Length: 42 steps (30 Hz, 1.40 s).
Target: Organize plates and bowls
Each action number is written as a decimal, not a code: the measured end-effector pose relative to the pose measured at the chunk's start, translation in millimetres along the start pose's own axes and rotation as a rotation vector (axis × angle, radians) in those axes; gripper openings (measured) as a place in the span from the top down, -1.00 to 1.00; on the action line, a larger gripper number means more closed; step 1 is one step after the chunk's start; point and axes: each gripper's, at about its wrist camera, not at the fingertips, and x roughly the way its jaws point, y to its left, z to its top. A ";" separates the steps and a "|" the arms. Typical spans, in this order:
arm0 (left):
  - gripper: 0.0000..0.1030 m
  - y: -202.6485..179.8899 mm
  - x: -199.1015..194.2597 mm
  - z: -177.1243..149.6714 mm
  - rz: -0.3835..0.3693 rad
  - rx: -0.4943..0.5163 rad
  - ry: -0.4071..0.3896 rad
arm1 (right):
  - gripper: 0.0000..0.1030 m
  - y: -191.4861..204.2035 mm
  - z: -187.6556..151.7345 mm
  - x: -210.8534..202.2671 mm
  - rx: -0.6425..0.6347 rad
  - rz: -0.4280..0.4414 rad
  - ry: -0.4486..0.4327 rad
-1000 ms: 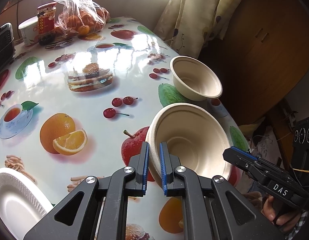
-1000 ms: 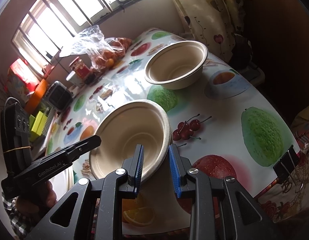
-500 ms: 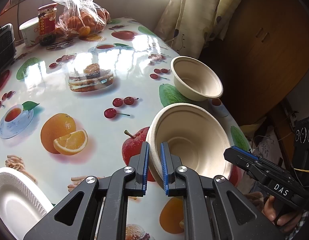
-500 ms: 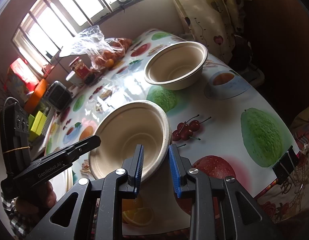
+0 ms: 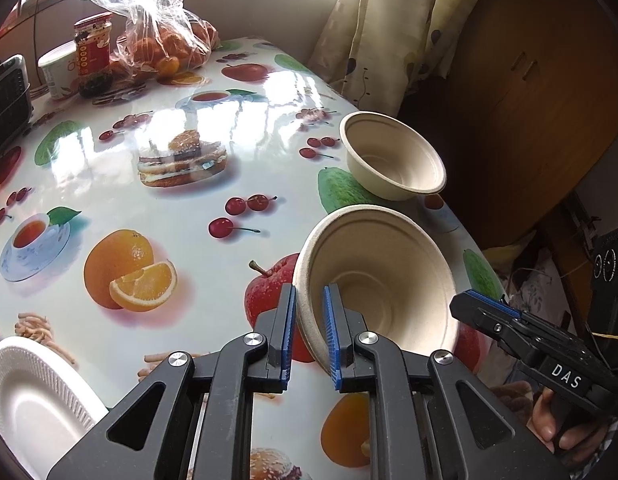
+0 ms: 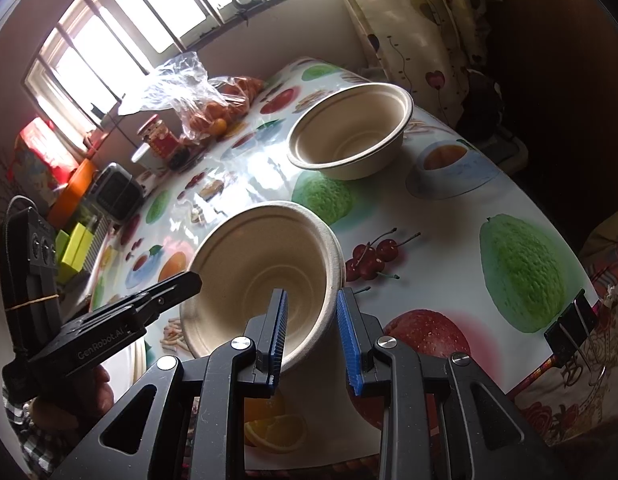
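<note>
1. Left gripper (image 5: 309, 332), lower centre of the left wrist view: jaws narrow and opening. The near rim of the tilted beige bowl (image 5: 383, 276) sits between the blue pads. A sliver of gap shows on the inner pad side, so the pads look off the rim or nearly so; hard to call.
2. Right gripper (image 6: 311, 336), lower centre of the right wrist view: jaws at a narrow gap, straddling the same bowl's wall (image 6: 269, 276). Left pad is inside the bowl, right pad is outside by the rim. The grip looks closed on the wall.
3. The bowl is tipped with its mouth facing the cameras, over the fruit-print table (image 5: 109, 184) near its right edge, held between the two grippers.
4. Second beige bowl (image 5: 393, 160) stands upright on the table, centre right of the left wrist view, beyond the tilted one and apart from it. In the right wrist view it sits upper centre (image 6: 349, 132).
5. White plate (image 5: 33, 404) is at the lower left of the left wrist view, on the table and cut by the frame edge.
6. Bag of oranges (image 5: 165, 44) and red-label jar (image 5: 93, 52) are at the upper left, far side of the table.
7. A hand (image 5: 557, 428) shows at the lower right, under the other gripper's body.
</note>
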 end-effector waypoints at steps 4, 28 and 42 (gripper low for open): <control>0.56 0.5 -0.1 -0.4 0.007 -0.001 -0.003 | 0.49 -1.3 2.3 -0.2 0.003 -0.003 0.000; 0.19 -4.2 -13.2 7.1 0.099 0.066 -0.057 | 0.21 2.9 8.9 -9.7 -0.050 -0.056 -0.061; 0.19 -14.6 -16.7 28.0 0.134 0.123 -0.105 | 0.10 1.8 21.7 -9.6 -0.081 -0.083 -0.095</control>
